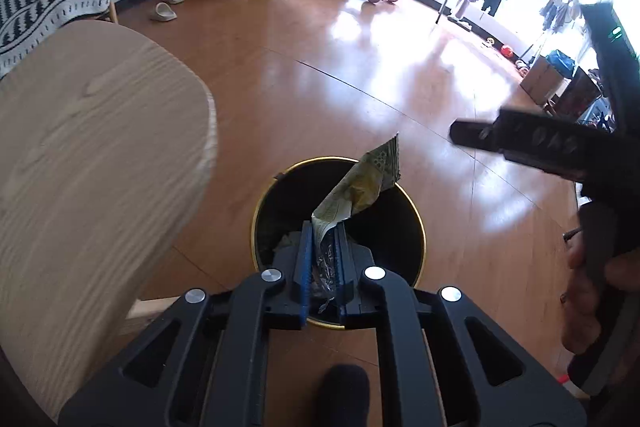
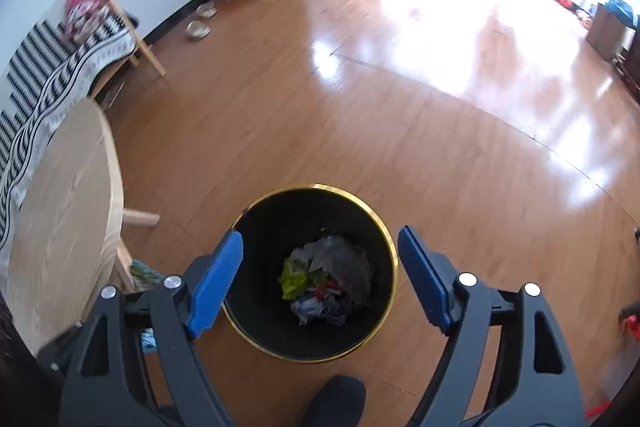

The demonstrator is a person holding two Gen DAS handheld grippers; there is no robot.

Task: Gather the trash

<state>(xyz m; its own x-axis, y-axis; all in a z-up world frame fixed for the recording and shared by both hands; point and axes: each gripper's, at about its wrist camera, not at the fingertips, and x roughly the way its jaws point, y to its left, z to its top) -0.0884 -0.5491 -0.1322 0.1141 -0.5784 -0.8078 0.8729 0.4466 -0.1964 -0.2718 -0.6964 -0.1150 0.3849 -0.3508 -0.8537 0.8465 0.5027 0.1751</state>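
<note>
The left gripper (image 1: 323,227) hung over the black bin with the gold rim (image 1: 412,205), its blue pads drawn in tight on the lower end of a crumpled green and yellow wrapper (image 1: 360,187). The wrapper stood up out of the jaws and leaned away over the bin's mouth, its torn top edge reaching past the far rim. The right gripper (image 2: 320,277) was above the same bin (image 2: 394,247), a little off to the side, with its blue pads (image 2: 214,285) spread wide and nothing between them. Down in the bottom lay a heap of trash (image 2: 324,283) (grey paper, something bright yellow-green, a scrap of red). In the left wrist view the right gripper (image 1: 520,143) showed as a dark bar at the right edge, with the person's hand (image 1: 584,303) on its grip. A round pale wood table (image 2: 68,227) stood just beside the bin on the shiny wooden floor (image 2: 400,115), and a dark shoe toe (image 2: 336,397) pointed at the bin from below.
</note>
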